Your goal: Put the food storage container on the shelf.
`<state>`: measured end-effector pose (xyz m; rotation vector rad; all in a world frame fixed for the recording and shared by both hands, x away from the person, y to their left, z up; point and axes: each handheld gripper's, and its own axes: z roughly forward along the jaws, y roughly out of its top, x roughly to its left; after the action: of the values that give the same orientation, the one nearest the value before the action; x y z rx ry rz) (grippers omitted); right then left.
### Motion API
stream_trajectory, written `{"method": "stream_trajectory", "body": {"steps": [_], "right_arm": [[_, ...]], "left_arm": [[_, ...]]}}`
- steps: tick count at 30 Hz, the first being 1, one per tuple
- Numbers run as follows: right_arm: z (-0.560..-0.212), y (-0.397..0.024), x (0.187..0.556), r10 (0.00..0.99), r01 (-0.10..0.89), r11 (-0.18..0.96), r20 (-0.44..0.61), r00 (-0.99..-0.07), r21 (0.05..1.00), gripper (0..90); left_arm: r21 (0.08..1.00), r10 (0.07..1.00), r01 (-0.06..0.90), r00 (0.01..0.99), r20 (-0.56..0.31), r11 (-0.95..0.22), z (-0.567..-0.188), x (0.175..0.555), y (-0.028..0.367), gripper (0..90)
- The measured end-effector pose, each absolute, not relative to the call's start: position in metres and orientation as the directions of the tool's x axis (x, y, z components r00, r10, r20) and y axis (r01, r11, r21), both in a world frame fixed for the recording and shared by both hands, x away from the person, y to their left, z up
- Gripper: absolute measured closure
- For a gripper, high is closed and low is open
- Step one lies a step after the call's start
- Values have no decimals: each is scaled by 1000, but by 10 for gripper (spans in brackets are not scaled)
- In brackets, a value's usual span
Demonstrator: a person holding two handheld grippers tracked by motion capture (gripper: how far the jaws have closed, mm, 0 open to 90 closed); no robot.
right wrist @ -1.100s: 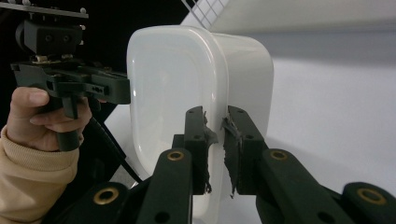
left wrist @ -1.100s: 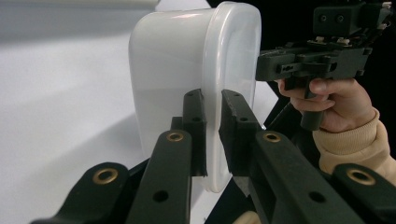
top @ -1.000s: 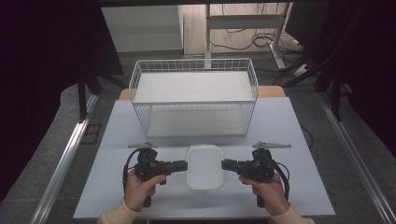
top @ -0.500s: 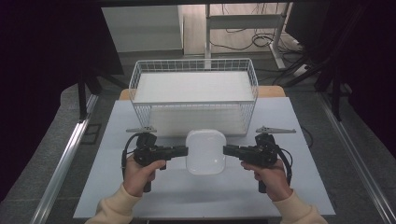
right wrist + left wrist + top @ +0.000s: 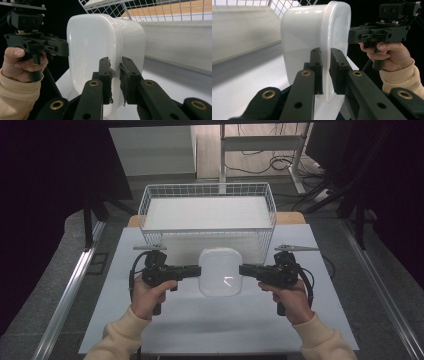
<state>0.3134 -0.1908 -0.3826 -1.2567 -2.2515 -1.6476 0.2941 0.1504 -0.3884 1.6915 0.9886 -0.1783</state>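
A dim room with cables on the floor surrounds a white worktop (image 5: 165,320); a white wire basket (image 5: 207,212) stands at its far edge, in the upper middle of the high view, lined with a pale sheet; the white tub (image 5: 220,271) sits at frame centre, just in front of the basket, held between both hands and, by its shadow, clear of the worktop. The left tongs (image 5: 198,270) are narrow and clamped on the tub's left rim; in the left gripper view the pads (image 5: 316,65) pinch the rim from both sides. The right tongs (image 5: 242,269) are likewise narrow and clamped on the right rim, the worn pads (image 5: 125,72) biting on the lip.

The step looks like a two-handed carry toward the basket; done well, both hands should rise together and keep level, so the rim does not twist out of either grip; the tub must clear the basket's near wall before going forward, then come down flat.

Whether the tub has a lid, or is upside down, I cannot tell; its contents are hidden; the basket's floor under the sheet is hard to make out, and the forearms are cut off at the bottom edge.
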Motion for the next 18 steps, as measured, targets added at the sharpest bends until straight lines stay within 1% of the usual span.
{"method": "stream_trajectory", "body": {"steps": [11,18], "right_arm": [[-360,-186,323,560,618,93,472,-681,781,794],[-354,-184,329,559,610,94,465,-686,787,793]], "left_arm": [[752,518,658,656,-550,-34,-368,302,155,819],[756,522,654,655,-546,-30,-362,307,156,820]]}}
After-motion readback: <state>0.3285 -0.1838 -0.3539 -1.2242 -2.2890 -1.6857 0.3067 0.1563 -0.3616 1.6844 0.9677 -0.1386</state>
